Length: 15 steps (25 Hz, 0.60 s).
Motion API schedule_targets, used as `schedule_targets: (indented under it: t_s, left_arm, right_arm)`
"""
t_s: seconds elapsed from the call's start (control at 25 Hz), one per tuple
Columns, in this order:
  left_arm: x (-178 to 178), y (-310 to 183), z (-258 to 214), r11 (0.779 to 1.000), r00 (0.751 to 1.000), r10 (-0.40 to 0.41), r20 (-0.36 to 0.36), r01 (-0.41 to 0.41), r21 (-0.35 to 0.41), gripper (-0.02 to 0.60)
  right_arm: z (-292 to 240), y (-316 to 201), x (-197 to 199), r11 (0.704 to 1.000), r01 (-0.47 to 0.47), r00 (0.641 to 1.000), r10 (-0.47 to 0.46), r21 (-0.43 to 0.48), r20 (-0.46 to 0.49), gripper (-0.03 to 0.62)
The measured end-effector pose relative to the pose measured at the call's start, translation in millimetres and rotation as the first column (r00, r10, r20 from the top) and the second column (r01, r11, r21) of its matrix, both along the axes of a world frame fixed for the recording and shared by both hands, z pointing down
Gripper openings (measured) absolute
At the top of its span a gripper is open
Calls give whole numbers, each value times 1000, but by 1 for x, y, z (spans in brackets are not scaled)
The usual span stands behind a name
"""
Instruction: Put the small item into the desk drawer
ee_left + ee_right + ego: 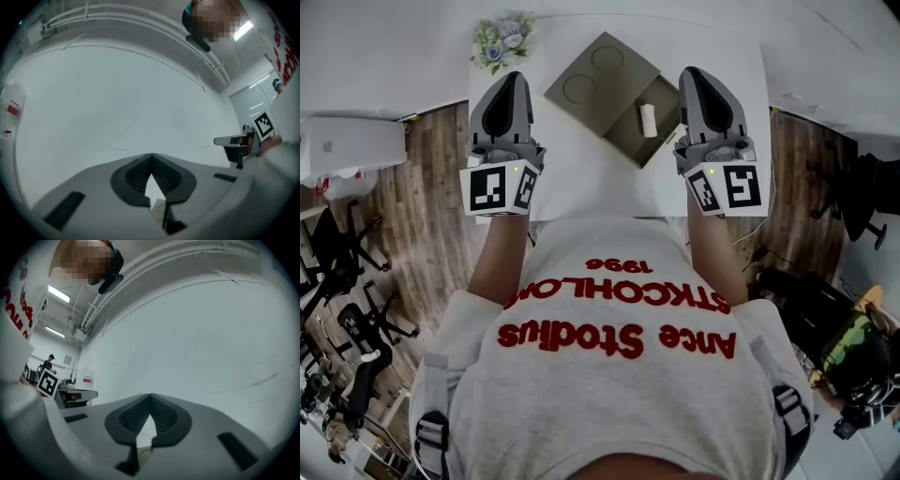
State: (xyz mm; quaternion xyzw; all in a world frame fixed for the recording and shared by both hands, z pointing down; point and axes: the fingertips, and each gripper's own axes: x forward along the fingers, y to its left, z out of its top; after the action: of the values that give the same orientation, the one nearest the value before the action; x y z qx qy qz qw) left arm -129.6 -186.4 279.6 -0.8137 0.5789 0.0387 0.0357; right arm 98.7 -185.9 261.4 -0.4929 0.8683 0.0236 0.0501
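Small item [648,120] inside open drawer [598,82]; left gripper [515,79], right gripper [692,75] both closed, empty.

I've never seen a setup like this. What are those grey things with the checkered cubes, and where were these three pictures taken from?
There is no robot: a person holds a tool with two pinching jaws in each hand. The head view comes from a camera on the person's head, looking down at the left gripper and right gripper; the cubes are part of them. The other two views come from cameras riding on each gripper, looking along its jaws at a pale wall. On the white desk stand a khaki drawer box and some flowers. A small white cylinder lies in what looks like its pulled-out drawer. Both grippers are shut and hold nothing.
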Motion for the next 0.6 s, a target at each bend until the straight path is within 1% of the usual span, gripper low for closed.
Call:
schedule_targets:
  t_s: [0.24, 0.44, 0.6]
  left_arm:
    - [-3, 1, -3, 1000, 1000, -2, 1, 2, 11, 5]
    - [-4, -3, -2, 1000, 1000, 1, 4, -1, 8, 5]
    - [-4, -4, -5, 1000, 1000, 9, 2, -9, 16, 5]
  right_arm:
    - [-11, -3, 3, 1000, -2, 1000, 1, 23, 12, 5]
    - [-10, -8, 6, 1000, -11, 999, 10, 14, 41, 5]
    - [-14, -8, 9, 999, -24, 999, 23, 23, 42, 5]
